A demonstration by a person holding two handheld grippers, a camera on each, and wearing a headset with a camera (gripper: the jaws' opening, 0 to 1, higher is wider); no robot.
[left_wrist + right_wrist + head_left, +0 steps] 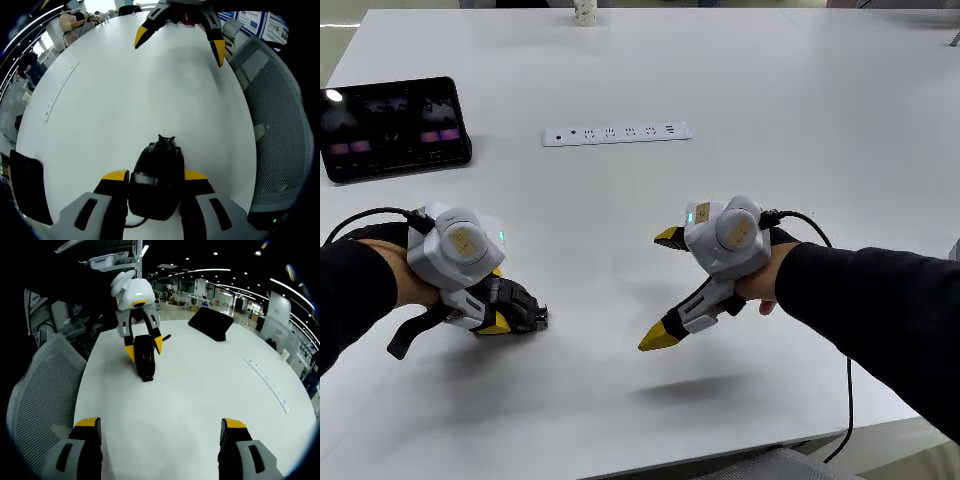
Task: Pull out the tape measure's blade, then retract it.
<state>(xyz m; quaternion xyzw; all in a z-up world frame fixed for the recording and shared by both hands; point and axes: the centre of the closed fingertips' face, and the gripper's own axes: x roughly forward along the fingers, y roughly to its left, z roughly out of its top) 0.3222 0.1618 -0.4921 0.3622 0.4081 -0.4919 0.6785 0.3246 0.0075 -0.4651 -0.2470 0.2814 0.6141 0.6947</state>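
A: While the left gripper (144, 349) clamps that black, rounded plastic tape measure (156, 182), is any blade out?

B: None that I can see. Only the small dark hook end (166, 138) pokes from the case's nose, so I'd judge the pull not yet begun, with the retract left as well.

A: Where does it sit?

B: On the white table (740, 90), close to its near edge, toward the left corner, squeezed between yellow-tipped jaws.

A: And the right gripper (160, 424)?

B: Jaws spread wide, holding nothing, over the near edge, well apart from the case and facing it. I reckon it must close on that hook first
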